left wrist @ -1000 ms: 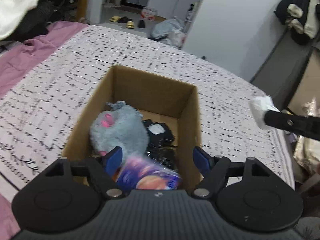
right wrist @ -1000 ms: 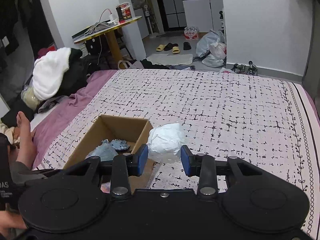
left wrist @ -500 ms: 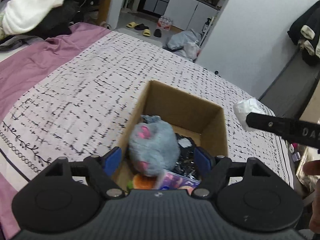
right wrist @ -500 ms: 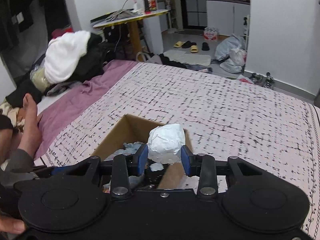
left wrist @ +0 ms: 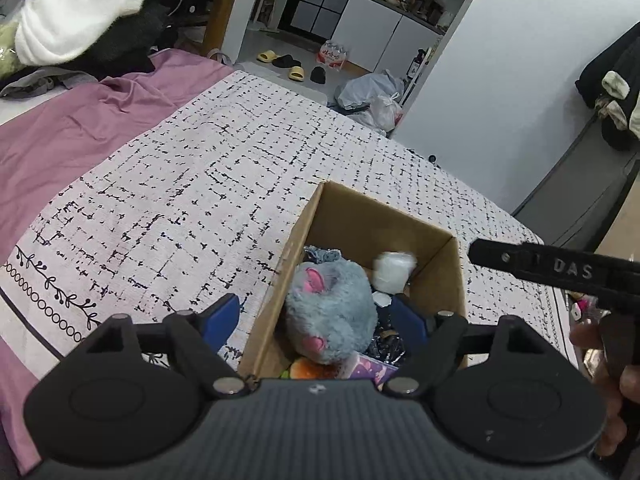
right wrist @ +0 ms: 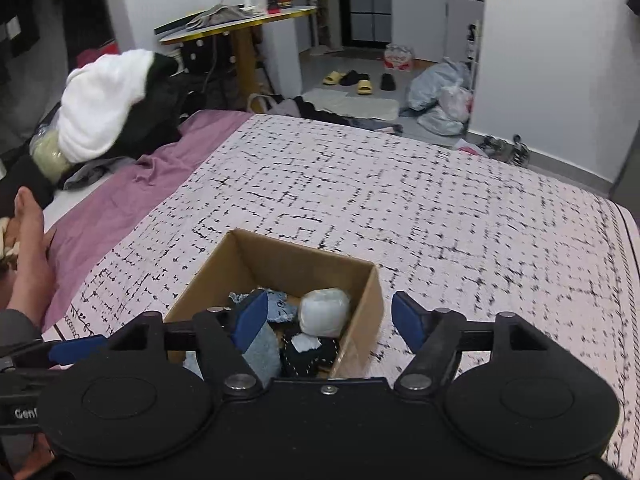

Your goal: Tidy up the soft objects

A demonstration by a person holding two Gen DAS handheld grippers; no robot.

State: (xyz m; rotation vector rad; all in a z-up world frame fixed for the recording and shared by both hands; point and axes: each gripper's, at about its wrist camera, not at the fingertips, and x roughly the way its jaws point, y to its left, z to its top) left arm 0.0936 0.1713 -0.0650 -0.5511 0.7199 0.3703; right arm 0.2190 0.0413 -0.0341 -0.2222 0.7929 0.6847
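A cardboard box [left wrist: 456,280] [right wrist: 362,316] stands on the patterned bed cover. In it lie a grey plush toy [left wrist: 332,316] with pink ears, a dark cloth [right wrist: 316,354], blue denim pieces [right wrist: 276,308] and a white soft ball [left wrist: 394,272] [right wrist: 324,312] at the far right corner. My right gripper [right wrist: 334,320] is open and empty just above the box, over the white ball. Its finger [left wrist: 552,270] shows in the left wrist view, right of the box. My left gripper [left wrist: 316,320] is open and empty above the box's near end.
The bed cover [right wrist: 400,200] stretches far and right of the box. A purple sheet [left wrist: 60,136] and a pile of white and black clothes [right wrist: 108,108] lie at the left. A person's bare foot [right wrist: 28,248] rests at the left edge.
My right gripper has opened and let go of the white ball, which now lies in the box. My left gripper has drawn back and to the left.
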